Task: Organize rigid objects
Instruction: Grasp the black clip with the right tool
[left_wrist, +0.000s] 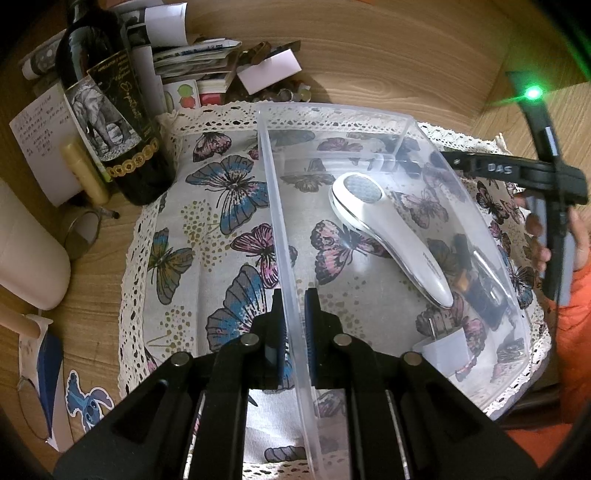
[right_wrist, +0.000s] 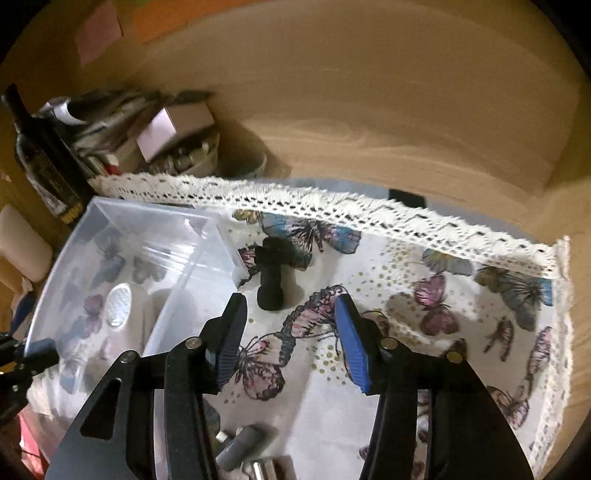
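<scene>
- The left gripper (left_wrist: 294, 325), at the bottom centre of the left wrist view, has its fingers clamped on the near wall of the clear plastic bin (left_wrist: 275, 206), holding it steady on the butterfly cloth (left_wrist: 221, 192).
- Inside the bin lie a white handheld device (left_wrist: 384, 229) and a white plug (left_wrist: 443, 350).
- The right gripper (right_wrist: 291, 339), low in the right wrist view, has its fingers apart with nothing between them.
- A black T-shaped object (right_wrist: 271, 273) lies on the cloth just beside the bin's right wall, above the open fingers; it looks like the next thing to pick up.
- Risk: closing in too near the bin could knock its wall or push the black object away.
- Risk: the thin cloth may bunch under the fingers, and the wine bottle (left_wrist: 110, 103) at upper left stands close enough to tip if the bin is tugged.
</scene>
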